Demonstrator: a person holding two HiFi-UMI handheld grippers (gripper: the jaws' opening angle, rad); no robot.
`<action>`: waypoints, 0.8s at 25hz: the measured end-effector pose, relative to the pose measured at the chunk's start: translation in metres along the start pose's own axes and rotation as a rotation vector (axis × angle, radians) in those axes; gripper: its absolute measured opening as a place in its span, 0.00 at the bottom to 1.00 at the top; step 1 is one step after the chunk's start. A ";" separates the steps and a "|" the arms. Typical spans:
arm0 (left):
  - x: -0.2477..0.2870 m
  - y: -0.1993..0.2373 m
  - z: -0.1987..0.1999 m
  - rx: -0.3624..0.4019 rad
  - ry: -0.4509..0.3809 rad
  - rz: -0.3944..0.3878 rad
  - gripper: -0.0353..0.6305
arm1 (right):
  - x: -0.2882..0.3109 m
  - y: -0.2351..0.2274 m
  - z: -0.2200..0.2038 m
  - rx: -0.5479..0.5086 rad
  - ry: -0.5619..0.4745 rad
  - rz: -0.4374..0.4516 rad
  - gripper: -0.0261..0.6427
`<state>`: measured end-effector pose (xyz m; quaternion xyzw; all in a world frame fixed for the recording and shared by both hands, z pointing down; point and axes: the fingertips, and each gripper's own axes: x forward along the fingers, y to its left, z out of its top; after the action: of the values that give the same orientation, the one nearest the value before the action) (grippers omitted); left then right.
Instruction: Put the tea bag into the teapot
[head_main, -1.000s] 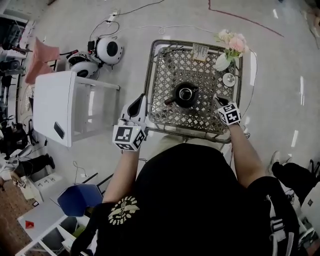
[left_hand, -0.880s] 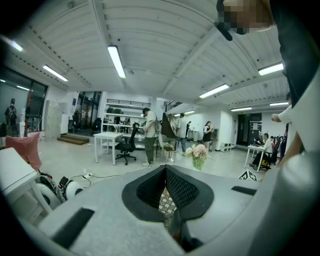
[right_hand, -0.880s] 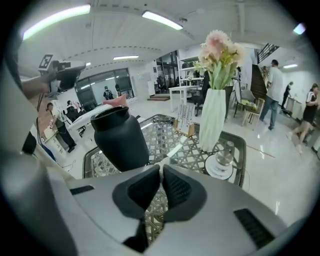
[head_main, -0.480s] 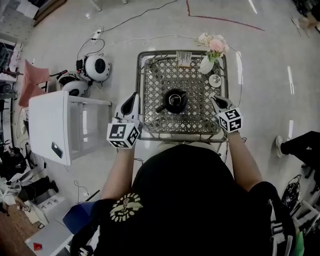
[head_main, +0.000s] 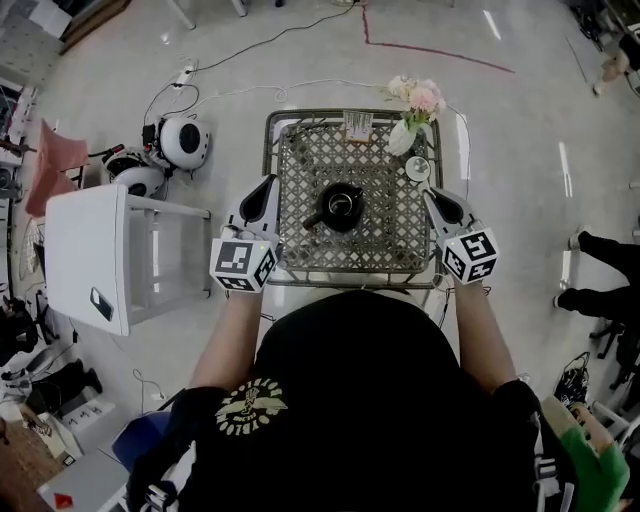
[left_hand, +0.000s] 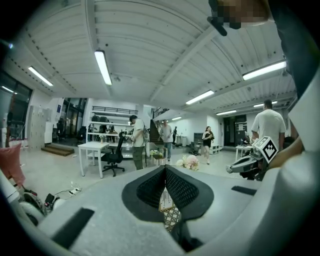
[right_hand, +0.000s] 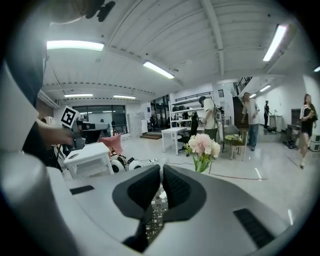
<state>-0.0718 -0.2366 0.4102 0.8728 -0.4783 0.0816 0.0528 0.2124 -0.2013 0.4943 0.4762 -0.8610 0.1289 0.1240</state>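
The black teapot (head_main: 341, 206) stands in the middle of the metal lattice table (head_main: 300, 170). No tea bag shows in any view. A small printed box (head_main: 358, 125) sits at the table's far edge, and part of it shows between the jaws as a box (left_hand: 166, 201) in the left gripper view. My left gripper (head_main: 266, 183) hovers over the table's left edge, jaws together and nothing in them (left_hand: 165, 169). My right gripper (head_main: 430, 193) hangs over the right edge, jaws closed tip to tip (right_hand: 161, 168). Both gripper bodies hide the teapot in their own views.
Pink flowers in a white vase (head_main: 410, 120) and a small white dish (head_main: 417, 168) stand at the table's far right corner. A white cabinet (head_main: 100, 255) and two round white devices (head_main: 185, 143) with cables sit on the floor at left. A person's legs (head_main: 600, 250) are at right.
Both grippers have risen from the table's near edge, the right one much more, and now point nearly level. Their jaws look unchanged. The teapot has not moved.
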 end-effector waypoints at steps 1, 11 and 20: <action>0.000 0.001 0.002 -0.001 -0.006 -0.002 0.05 | -0.003 0.001 0.009 -0.007 -0.014 -0.001 0.07; -0.007 0.010 0.023 0.018 -0.037 0.001 0.05 | -0.036 -0.001 0.082 -0.012 -0.121 -0.012 0.07; -0.011 0.020 0.026 0.023 -0.031 0.011 0.05 | -0.029 0.008 0.081 -0.010 -0.116 0.012 0.07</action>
<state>-0.0925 -0.2427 0.3826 0.8720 -0.4826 0.0740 0.0351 0.2130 -0.2021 0.4084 0.4770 -0.8702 0.0974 0.0755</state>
